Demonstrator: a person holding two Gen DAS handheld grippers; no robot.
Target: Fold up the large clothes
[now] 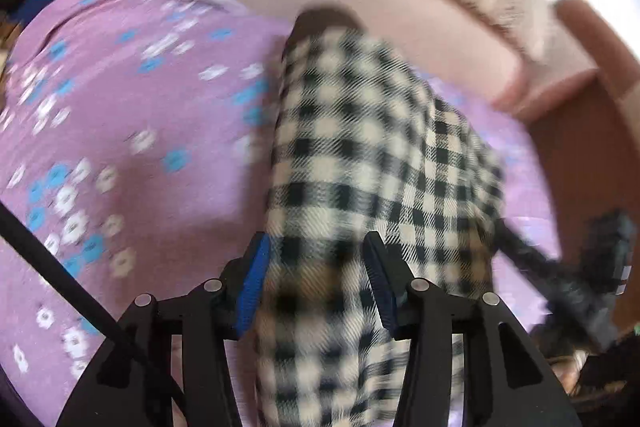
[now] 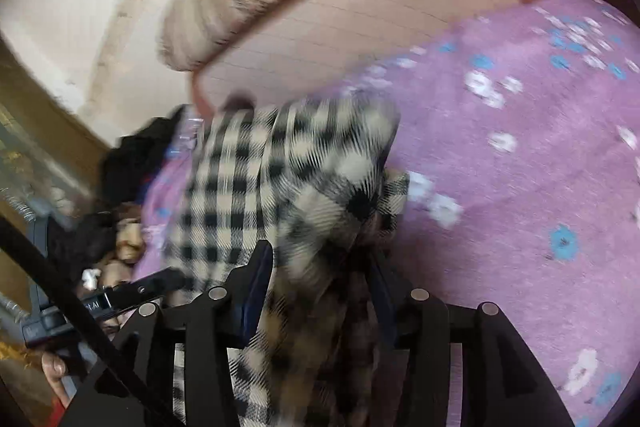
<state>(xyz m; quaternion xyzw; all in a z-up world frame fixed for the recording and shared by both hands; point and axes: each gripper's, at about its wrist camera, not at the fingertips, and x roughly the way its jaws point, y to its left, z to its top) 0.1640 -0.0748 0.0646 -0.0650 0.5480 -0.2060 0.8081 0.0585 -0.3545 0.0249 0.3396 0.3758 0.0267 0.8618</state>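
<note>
Both tongs, left (image 1: 316, 279) and right (image 2: 320, 291), are spread wide with a checked garment (image 1: 372, 155) bunched between them, above a purple bedspread (image 1: 120, 115). Best to lay it flat before creasing.

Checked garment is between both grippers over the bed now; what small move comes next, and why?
Probably lower it onto the purple floral bedspread. The checked garment hangs bunched between the fingers of the left gripper and right gripper, too crumpled to fold; blur hides the grip itself.
</note>
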